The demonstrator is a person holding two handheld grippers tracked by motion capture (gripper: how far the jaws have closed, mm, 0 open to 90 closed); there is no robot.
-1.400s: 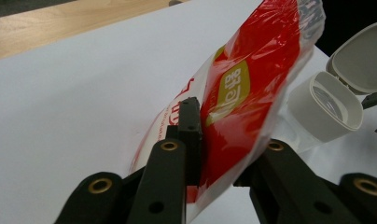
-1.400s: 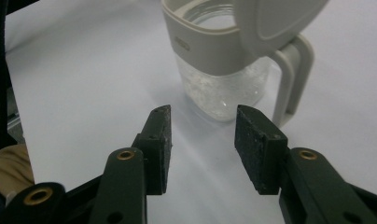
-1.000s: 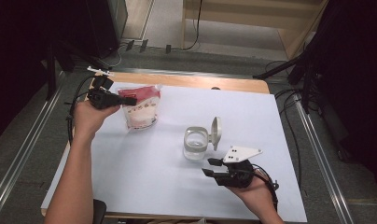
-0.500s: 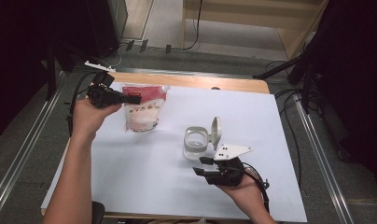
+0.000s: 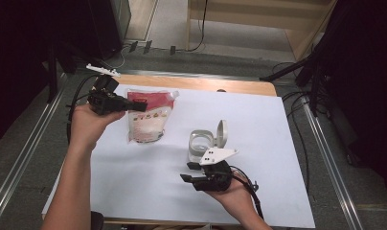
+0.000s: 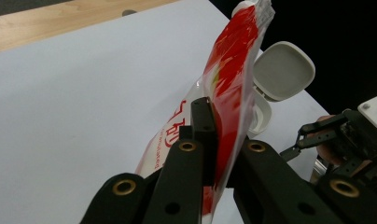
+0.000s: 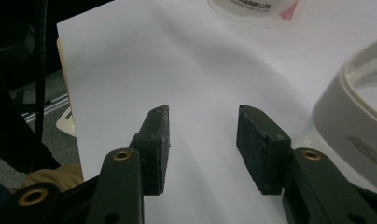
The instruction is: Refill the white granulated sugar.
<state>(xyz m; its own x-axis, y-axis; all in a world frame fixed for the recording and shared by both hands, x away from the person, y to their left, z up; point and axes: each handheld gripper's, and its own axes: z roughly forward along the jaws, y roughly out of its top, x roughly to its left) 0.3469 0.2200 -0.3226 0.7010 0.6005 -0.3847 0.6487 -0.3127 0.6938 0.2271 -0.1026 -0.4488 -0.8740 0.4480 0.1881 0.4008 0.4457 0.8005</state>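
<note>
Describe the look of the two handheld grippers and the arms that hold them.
Both are black. The left gripper has linkage arms with brass-coloured pivot rivets and flat black claw pads. The right gripper is built alike, with a grey three-cornered plate on top. A black cable trails from it. The forearms are bare, without sleeves.

I see the desk, white-covered; a clear container, lid open, stands near its middle toward my edge.

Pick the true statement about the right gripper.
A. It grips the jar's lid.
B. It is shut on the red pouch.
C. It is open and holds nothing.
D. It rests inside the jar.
C: the right gripper shows its jaws apart over bare white table, beside the jar.
</note>
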